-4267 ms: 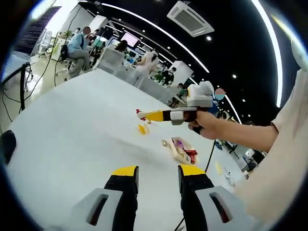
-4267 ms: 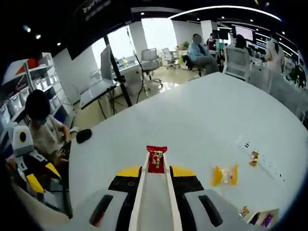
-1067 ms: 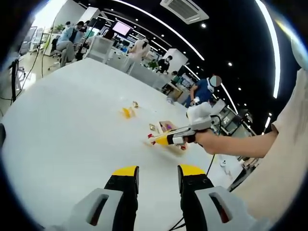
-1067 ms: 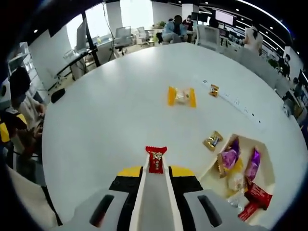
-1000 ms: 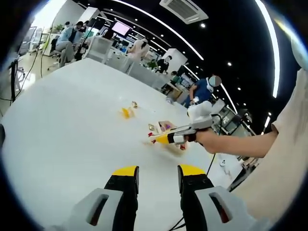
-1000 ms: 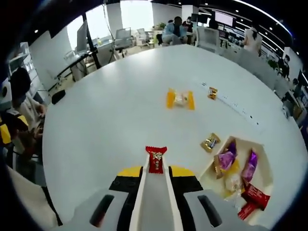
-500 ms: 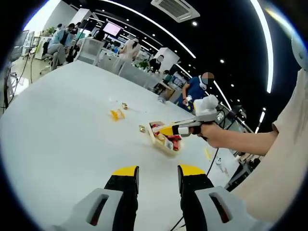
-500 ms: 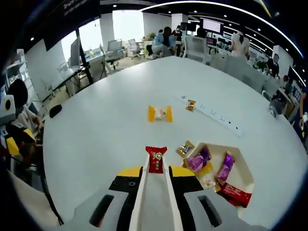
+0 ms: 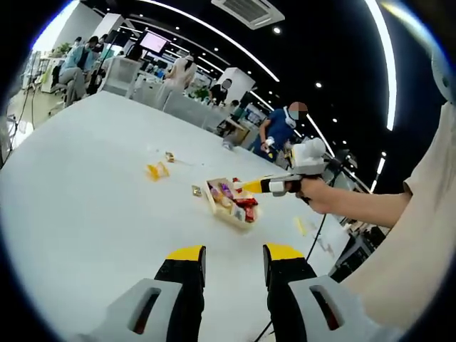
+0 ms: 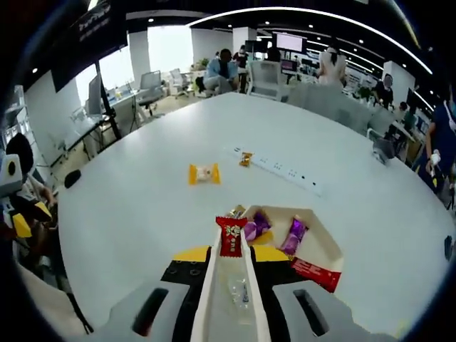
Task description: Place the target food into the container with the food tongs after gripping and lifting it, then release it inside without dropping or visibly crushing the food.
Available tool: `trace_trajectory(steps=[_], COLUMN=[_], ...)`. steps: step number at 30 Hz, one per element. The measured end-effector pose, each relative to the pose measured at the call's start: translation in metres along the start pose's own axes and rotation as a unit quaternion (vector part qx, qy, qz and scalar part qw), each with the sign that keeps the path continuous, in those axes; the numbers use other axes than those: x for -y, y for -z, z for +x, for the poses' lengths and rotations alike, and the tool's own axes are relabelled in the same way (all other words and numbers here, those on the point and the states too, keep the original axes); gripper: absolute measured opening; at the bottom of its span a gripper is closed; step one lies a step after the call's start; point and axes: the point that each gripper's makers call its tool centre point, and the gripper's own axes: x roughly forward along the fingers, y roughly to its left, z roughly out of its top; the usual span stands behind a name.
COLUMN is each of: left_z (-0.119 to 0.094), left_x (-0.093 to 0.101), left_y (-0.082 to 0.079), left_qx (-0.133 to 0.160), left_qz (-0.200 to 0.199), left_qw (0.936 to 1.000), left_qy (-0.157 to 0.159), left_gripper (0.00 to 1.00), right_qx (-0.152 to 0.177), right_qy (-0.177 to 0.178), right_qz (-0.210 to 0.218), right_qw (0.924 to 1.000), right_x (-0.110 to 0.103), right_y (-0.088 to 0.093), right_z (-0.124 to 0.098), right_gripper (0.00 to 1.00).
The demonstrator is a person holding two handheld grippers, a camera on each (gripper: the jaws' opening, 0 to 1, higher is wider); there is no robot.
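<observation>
Small red foil-wrapped candy (image 10: 231,236), light and crinkly, is pinched by its lower edge at the tips of the white plastic food tongs (image 10: 229,285), likely slip-prone above the shallow beige tray (image 10: 324,251).

In the right gripper view, the white food tongs (image 10: 228,285) and the right hand-held gripper (image 10: 229,265) cover the near side of the shallow beige cardboard tray (image 10: 322,251). The print on the small red wrapped candy (image 10: 231,236) is too small to read.
</observation>
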Motion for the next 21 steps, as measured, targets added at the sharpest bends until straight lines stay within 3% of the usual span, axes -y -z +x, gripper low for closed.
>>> trace_trajectory(steps=[10, 21], left_z=[0.005, 0.007], left_x=[0.006, 0.009], left_y=[-0.001, -0.002], left_qx=[-0.002, -0.001], left_qz=[0.006, 0.009], left_qw=[1.0000, 0.9999], left_qy=[0.005, 0.009], left_gripper=[0.31, 0.31], right_qx=[0.011, 0.013], right_qy=[0.019, 0.026], right_qz=[0.012, 0.020], right_qw=[0.9997, 0.9994], right_x=[0.026, 0.034], right_y=[-0.001, -0.001], right_z=[-0.014, -0.018], right_gripper=[0.20, 0.20])
